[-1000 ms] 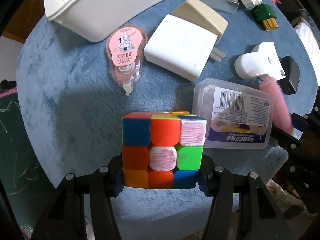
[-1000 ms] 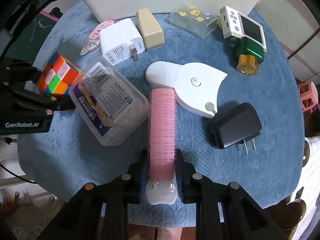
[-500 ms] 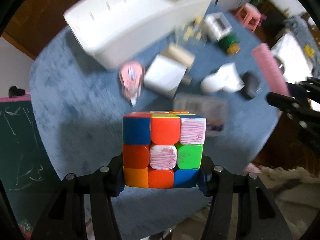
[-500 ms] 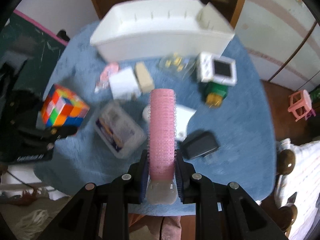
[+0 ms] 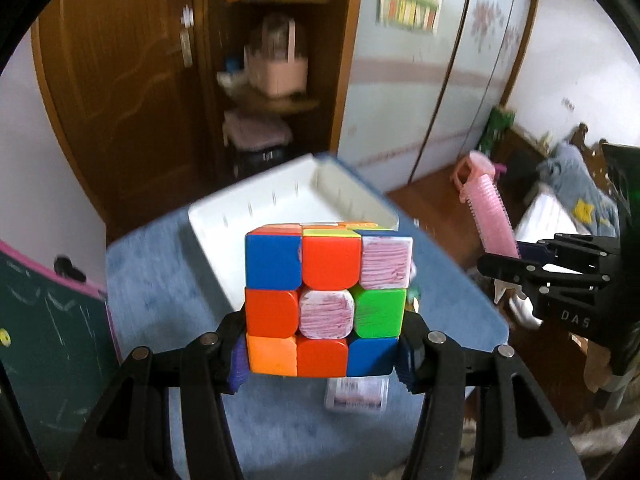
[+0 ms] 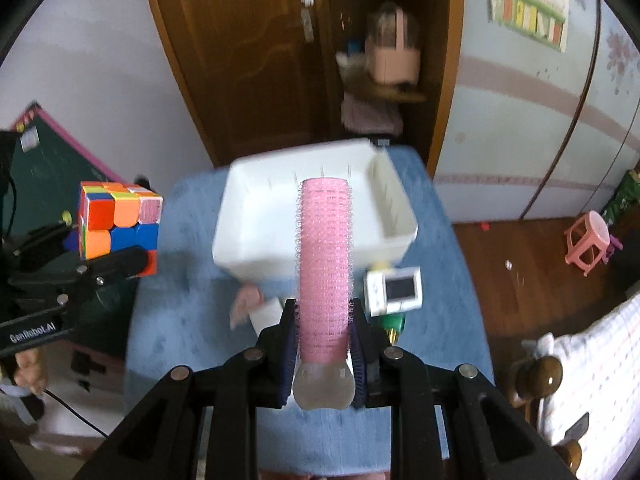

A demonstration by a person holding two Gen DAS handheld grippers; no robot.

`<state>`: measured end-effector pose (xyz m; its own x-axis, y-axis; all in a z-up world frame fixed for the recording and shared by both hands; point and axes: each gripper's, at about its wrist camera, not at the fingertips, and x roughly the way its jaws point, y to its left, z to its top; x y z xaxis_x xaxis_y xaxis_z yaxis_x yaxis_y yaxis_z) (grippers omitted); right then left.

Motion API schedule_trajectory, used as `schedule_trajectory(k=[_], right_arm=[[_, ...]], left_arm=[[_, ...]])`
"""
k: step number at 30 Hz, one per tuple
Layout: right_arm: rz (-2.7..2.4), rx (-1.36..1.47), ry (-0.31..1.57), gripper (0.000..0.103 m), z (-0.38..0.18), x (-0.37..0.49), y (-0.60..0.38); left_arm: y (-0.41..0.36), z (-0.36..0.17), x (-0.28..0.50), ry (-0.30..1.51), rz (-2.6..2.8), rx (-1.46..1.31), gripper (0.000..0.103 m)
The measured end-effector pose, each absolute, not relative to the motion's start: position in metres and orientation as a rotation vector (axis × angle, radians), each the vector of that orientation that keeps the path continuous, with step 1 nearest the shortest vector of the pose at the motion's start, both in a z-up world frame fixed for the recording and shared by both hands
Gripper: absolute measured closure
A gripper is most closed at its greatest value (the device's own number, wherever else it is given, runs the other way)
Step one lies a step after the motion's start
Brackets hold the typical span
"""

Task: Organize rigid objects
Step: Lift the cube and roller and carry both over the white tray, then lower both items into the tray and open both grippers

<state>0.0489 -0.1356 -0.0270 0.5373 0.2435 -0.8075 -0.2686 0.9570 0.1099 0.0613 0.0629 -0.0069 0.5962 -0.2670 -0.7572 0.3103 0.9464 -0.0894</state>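
- While both grippers hang above the blue-covered table [image 6: 180, 240], the left gripper [image 5: 322, 354] has its pads clamped on the lower sides of a scrambled puzzle cube [image 5: 326, 300], which is held clear of the cloth.
- The right gripper [image 6: 324, 356] has its pads pressed together on the base of a pink hair roller [image 6: 325, 264], which sticks out forward along the fingers, its pale handle end [image 6: 324, 386] nearest the camera.
- Beneath, a small white device with a dark screen [image 6: 394, 290] and a blurred clear plastic box [image 5: 356, 394] lie on the cloth.
- Farther on, an open white bin [image 6: 400, 216] sits at the table's far end.
- Beyond stand a brown wooden door [image 6: 248, 52] and corner shelves [image 6: 384, 92].
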Motion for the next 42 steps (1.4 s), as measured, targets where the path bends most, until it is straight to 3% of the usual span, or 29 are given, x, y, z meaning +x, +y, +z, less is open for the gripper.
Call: schedule_trajectory(k=[6, 14, 23, 37, 39, 40, 41, 42], right_arm=[[0.316, -0.001, 0.889, 0.08, 0.016, 0.087, -0.143], [0.406, 0.09, 0.935, 0.079, 0.004, 0.171, -0.145], [0.433, 0.133, 1.097, 0.079, -0.081, 0.271, -0.134], [0.435, 0.104, 1.345, 0.077, -0.202, 0.316, -0.12], [0.423, 0.071, 1.352, 0.062, -0.208, 0.315, -0.118], [0.422, 0.056, 1.351, 0.045, -0.211, 0.315, -0.116], [0.424, 0.046, 1.342, 0.037, -0.21, 0.312, -0.116], [0.423, 0.034, 1.326, 0.034, -0.208, 0.309, -0.116]], left_arm=[[0.057, 0.007, 0.093, 0.853, -0.34, -0.013, 0.044], [0.045, -0.009, 0.154, 0.894, -0.251, -0.089, 0.044], [0.051, -0.087, 0.236, 1.026, -0.044, -0.153, 0.044], [0.044, -0.179, 0.282, 1.237, 0.069, -0.132, 0.043], [0.044, -0.185, 0.283, 1.279, 0.066, -0.139, 0.038], [0.044, -0.186, 0.283, 1.285, 0.06, -0.142, 0.03], [0.045, -0.183, 0.282, 1.28, 0.06, -0.14, 0.024], [0.045, -0.18, 0.281, 1.272, 0.053, -0.139, 0.022]])
